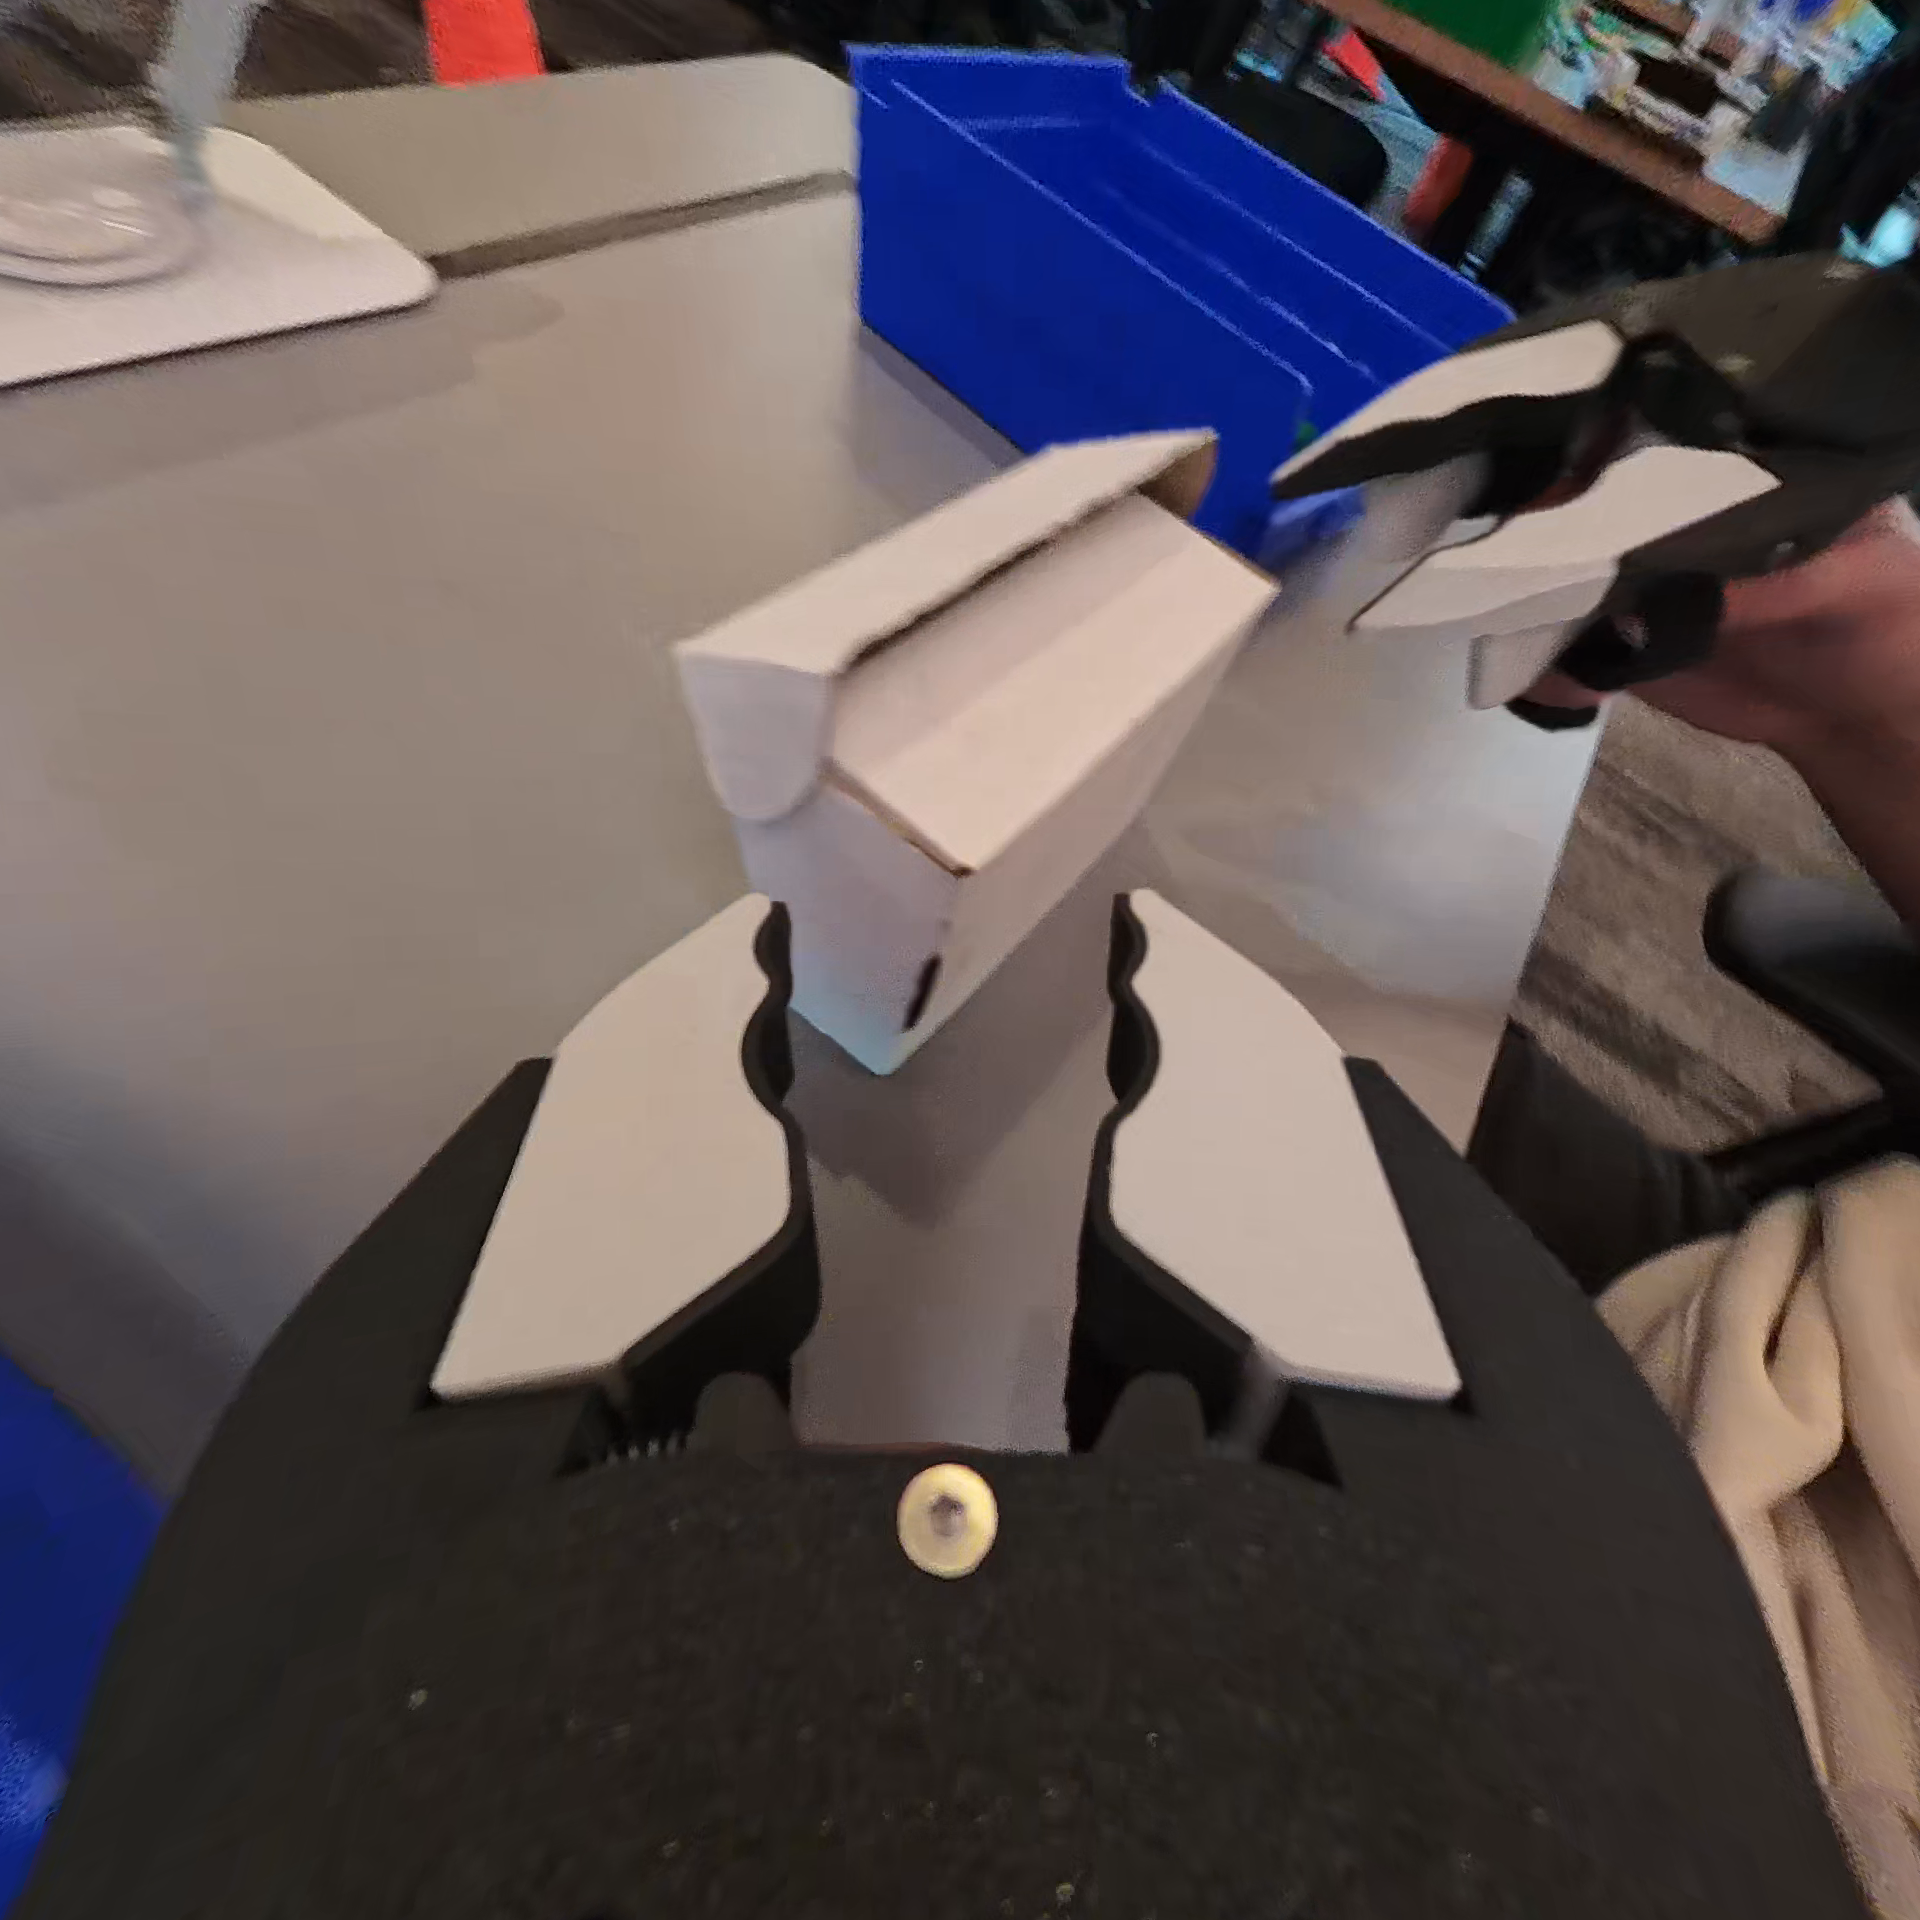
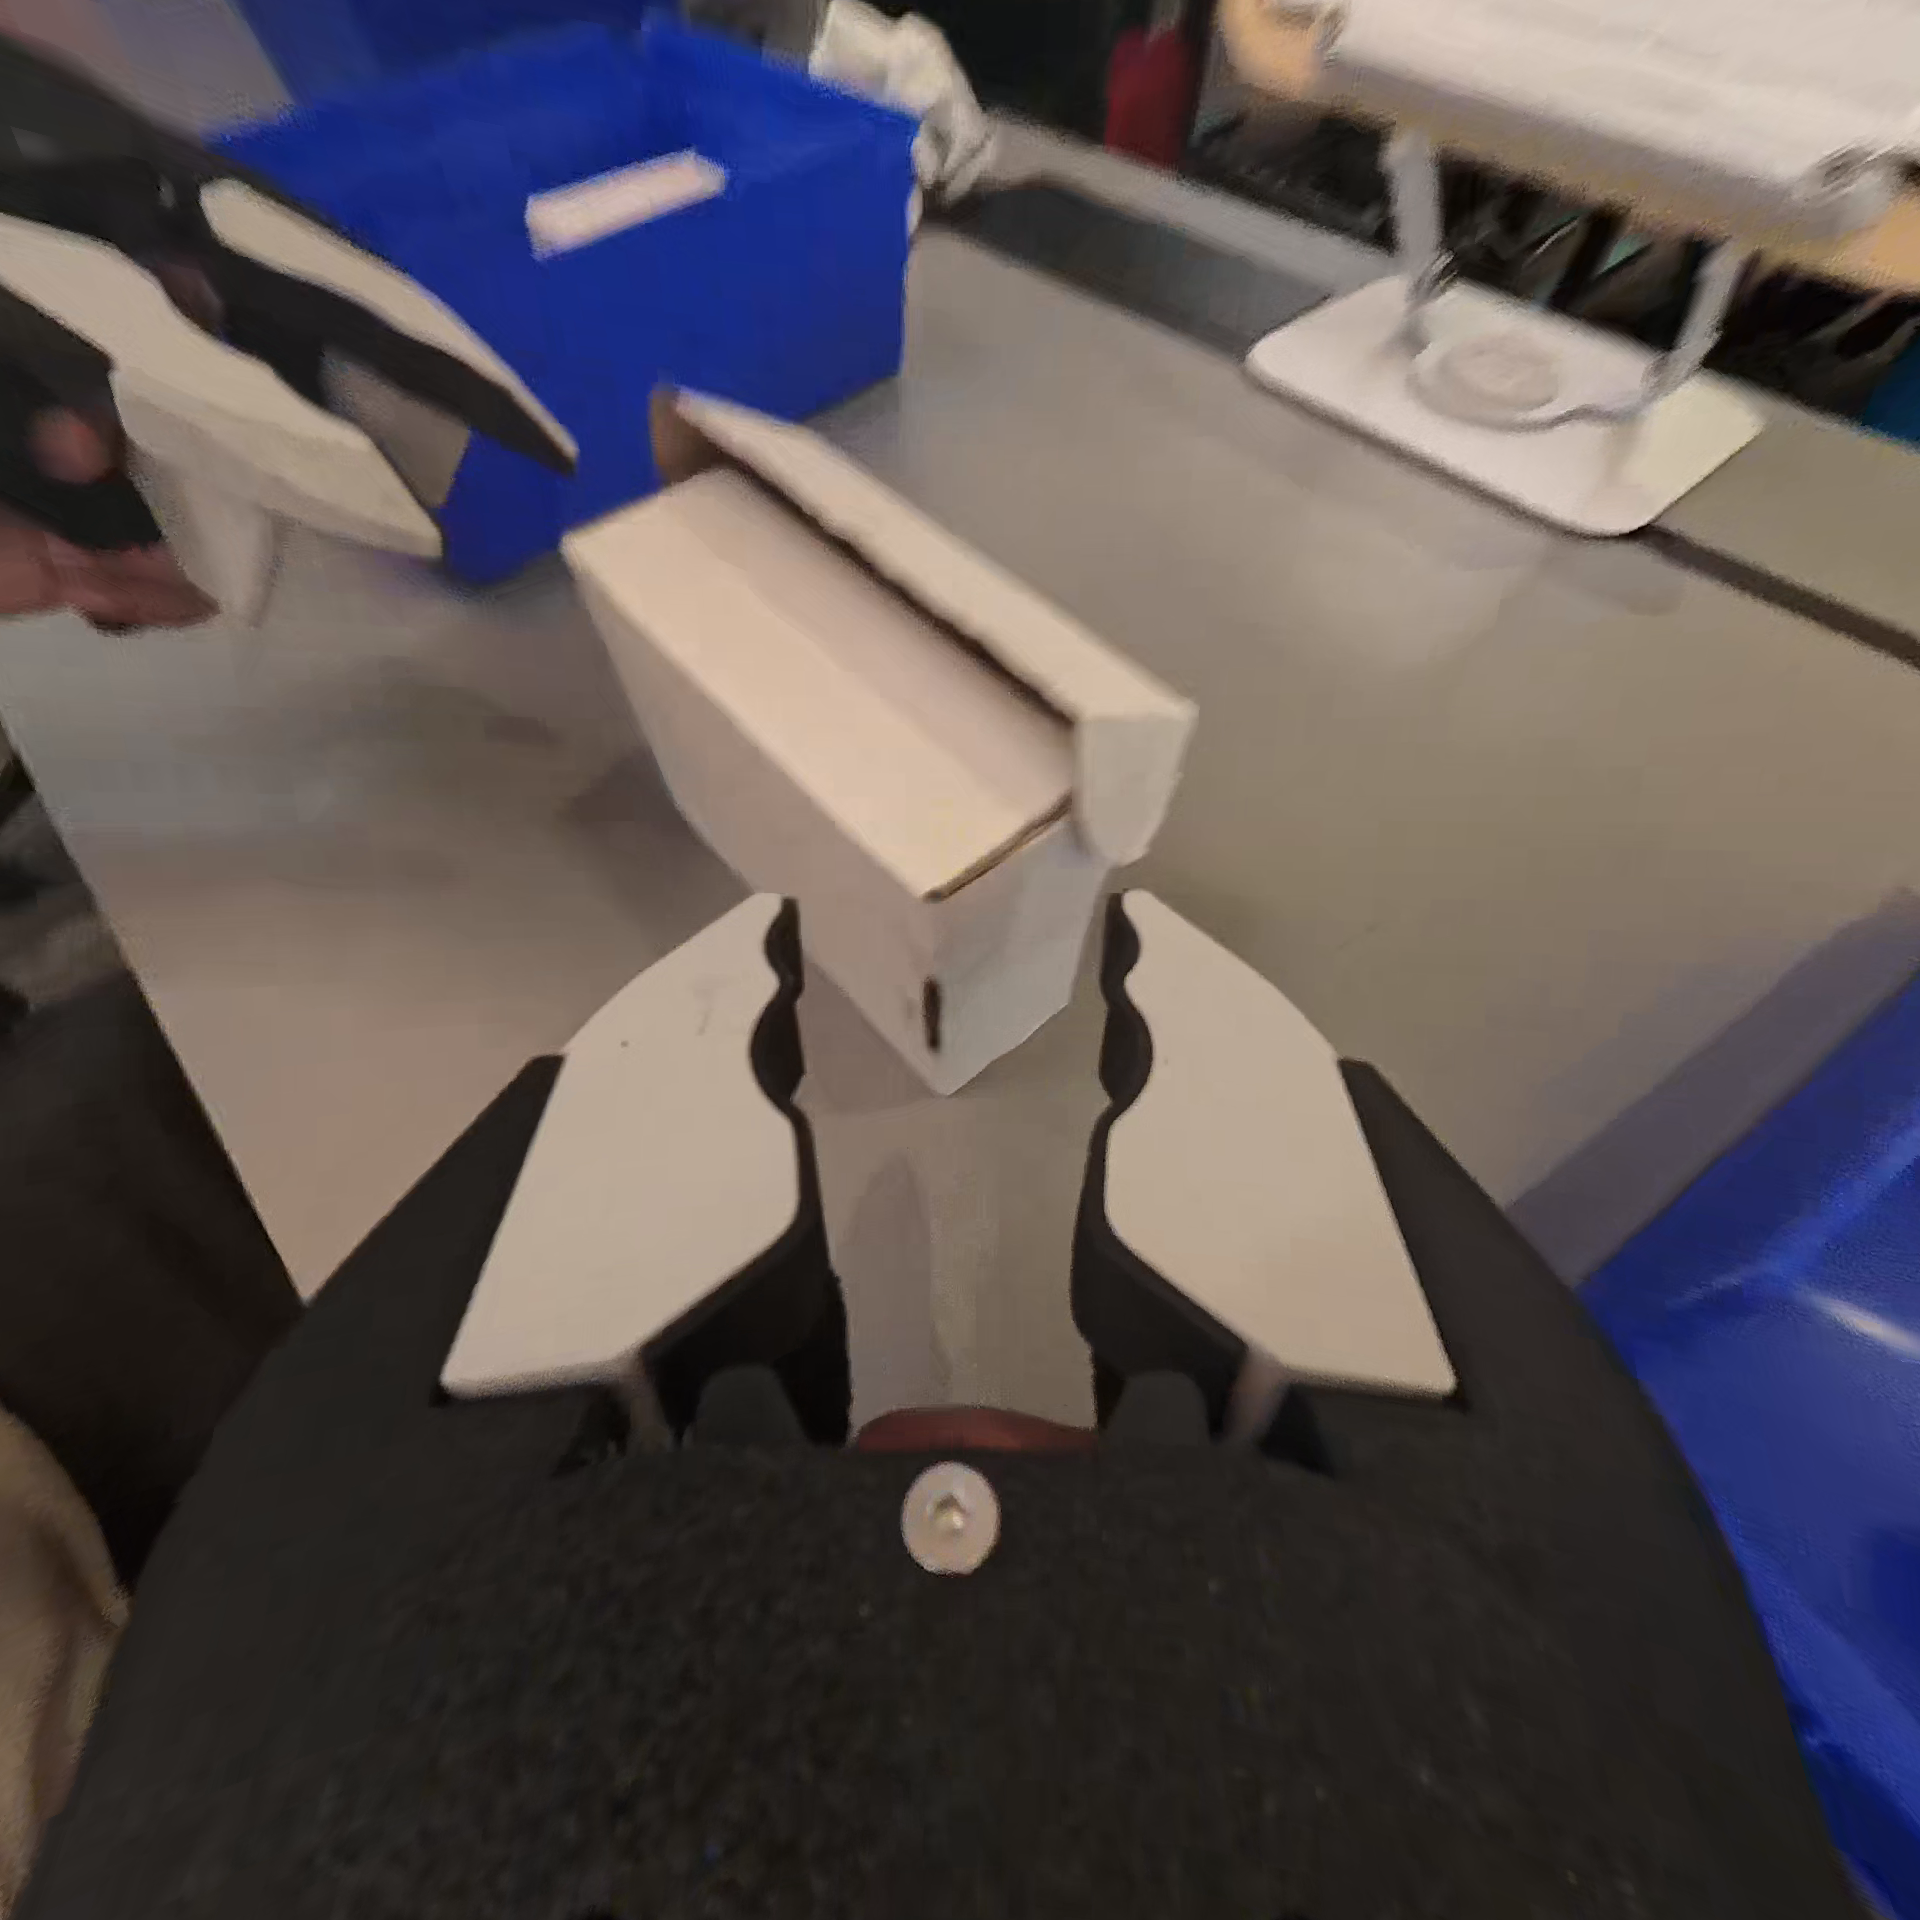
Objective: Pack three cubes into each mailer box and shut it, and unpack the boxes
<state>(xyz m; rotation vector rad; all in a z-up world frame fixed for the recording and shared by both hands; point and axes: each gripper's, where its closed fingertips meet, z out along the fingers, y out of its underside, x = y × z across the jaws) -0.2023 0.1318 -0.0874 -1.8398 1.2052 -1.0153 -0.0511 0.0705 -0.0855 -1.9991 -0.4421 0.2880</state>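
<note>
One white mailer box (image 1: 966, 717) sits on the grey desk (image 1: 364, 665), its long axis running between both parted, empty claws: left claw (image 1: 948, 935) at one end, right claw (image 2: 948, 935) opposite.

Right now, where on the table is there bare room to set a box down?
Bare grey table lies between the mailer box and the white stand base. It is crowded by the blue bin, where the right gripper hovers.

Workshop or lab, grey worktable (image 1: 312, 582), blue storage bins (image 1: 1091, 270), cluttered shelving (image 1: 1621, 114)
</note>
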